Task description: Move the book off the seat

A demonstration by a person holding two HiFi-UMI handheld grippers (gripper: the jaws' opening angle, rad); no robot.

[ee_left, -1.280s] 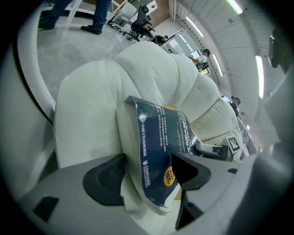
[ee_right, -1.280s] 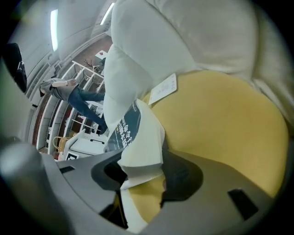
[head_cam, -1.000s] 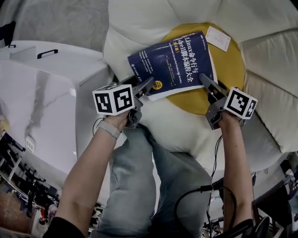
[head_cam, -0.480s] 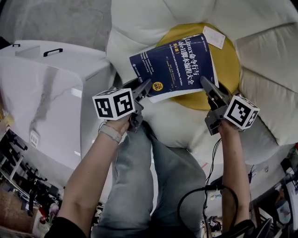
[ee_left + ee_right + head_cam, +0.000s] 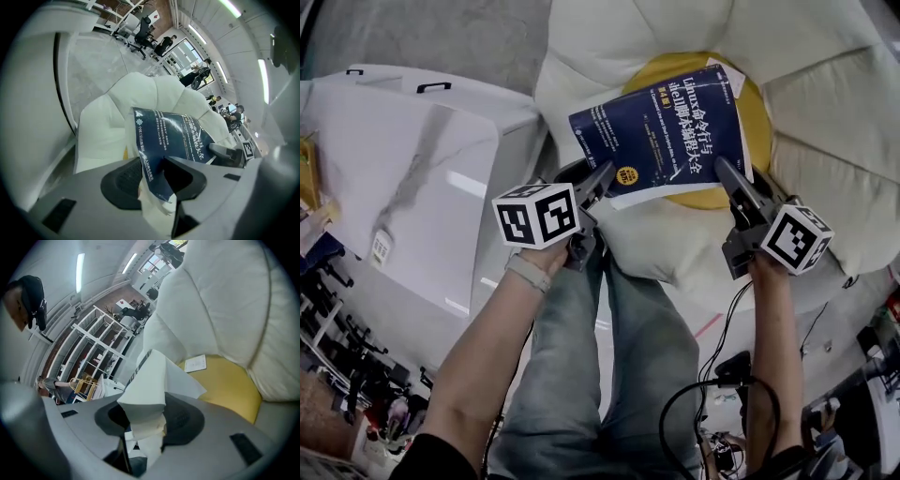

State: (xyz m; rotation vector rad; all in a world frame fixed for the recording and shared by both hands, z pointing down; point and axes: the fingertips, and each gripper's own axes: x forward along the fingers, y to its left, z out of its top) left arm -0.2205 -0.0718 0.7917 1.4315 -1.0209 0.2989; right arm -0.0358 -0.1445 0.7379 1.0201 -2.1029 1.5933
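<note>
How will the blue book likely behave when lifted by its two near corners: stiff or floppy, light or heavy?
Probably floppy: the book looks soft-covered, and its pages bend and fan between the fingers of the right gripper. Likely fairly heavy for its size: the page block looks thick. It may sag midway, being gripped only at two corners.

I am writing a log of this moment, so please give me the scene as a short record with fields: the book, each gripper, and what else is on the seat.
book: dark blue, cover up, over the yellow cushion
left gripper: fingers closing, the book's near corner between them
right gripper: fingers clamped on the book's other near corner
seat: white padded armchair
also on cushion: small white card
</note>
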